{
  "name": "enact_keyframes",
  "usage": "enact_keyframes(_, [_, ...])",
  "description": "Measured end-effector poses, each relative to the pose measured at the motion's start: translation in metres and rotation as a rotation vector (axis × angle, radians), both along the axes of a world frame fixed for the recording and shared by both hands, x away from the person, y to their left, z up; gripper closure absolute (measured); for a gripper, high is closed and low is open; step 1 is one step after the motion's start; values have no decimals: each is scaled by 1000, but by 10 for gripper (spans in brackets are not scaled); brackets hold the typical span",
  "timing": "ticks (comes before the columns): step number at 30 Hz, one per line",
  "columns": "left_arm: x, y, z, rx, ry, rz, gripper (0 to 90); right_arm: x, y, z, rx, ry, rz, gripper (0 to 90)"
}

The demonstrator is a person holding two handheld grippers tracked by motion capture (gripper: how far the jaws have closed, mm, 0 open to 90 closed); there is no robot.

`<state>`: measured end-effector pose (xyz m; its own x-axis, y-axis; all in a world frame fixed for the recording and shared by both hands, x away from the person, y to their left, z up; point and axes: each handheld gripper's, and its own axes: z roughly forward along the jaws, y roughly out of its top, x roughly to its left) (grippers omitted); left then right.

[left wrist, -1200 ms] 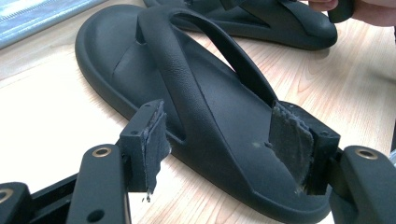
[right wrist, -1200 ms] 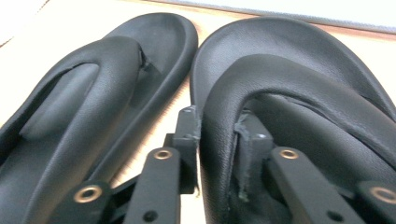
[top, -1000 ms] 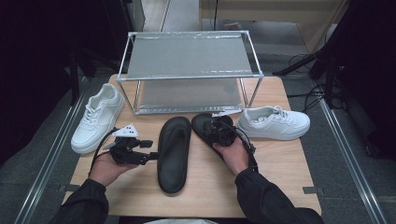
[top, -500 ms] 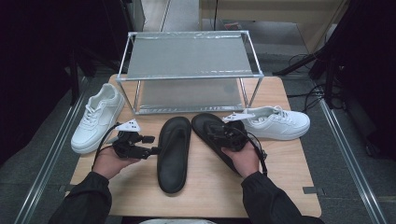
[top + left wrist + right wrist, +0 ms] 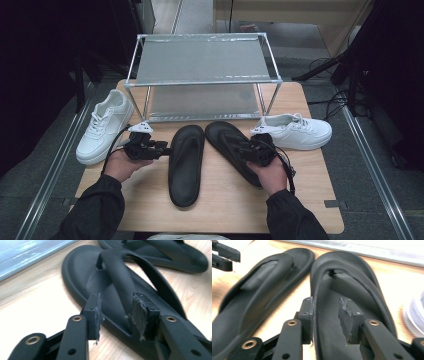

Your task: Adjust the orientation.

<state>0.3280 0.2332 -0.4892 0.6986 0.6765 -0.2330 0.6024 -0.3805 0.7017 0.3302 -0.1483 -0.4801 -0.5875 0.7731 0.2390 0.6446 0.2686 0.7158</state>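
Observation:
Two black flip-flops lie side by side on the wooden table (image 5: 220, 205). My left gripper (image 5: 162, 147) (image 5: 117, 312) reaches in from the left flip-flop's (image 5: 186, 165) (image 5: 105, 285) outer side. Its jaws have just been closing, with the sole's rim and the strap (image 5: 120, 277) between them; one pad is at the rim, the other right beside the strap, and nothing looks squeezed. My right gripper (image 5: 245, 149) (image 5: 325, 312) straddles the left rim of the right flip-flop (image 5: 227, 142) (image 5: 352, 282). Its jaws have also narrowed a little, and a gap shows at the inner pad.
A white sneaker (image 5: 102, 127) lies at the table's left edge and another (image 5: 295, 132) at the right. A two-shelf metal rack (image 5: 202, 65) stands at the back, just behind the flip-flops' toes. Bare wood lies in front between the forearms.
The left hand has slid right up to the left flip-flop and its jaws have narrowed around the rim and strap. The right hand has shifted right and back along the right flip-flop.

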Motion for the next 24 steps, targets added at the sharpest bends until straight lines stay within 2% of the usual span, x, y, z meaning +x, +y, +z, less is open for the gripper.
enact_keyframes(4, [4,-1,-4,12,6,-10,742,-1,-2,-2,-28,-9,-9,707])
enact_keyframes(7, [5,-2,-5,2,13,-26,829,0,-3,-5,-27,0,-8,781])
enact_keyframes(8, [5,-2,-6,2,16,-27,851,0,-3,-5,-27,8,-6,835])
enact_keyframes(11, [7,-4,-9,16,36,-42,861,1,-1,-8,-30,26,3,898])
enact_keyframes(16, [9,-5,-14,13,65,-34,857,2,8,-14,-68,39,26,888])
enact_keyframes(18, [10,-7,-15,12,69,-38,857,2,11,-16,-86,28,31,885])
enact_keyframes(24, [10,-13,-20,35,89,-64,856,3,11,-16,-78,37,28,881])
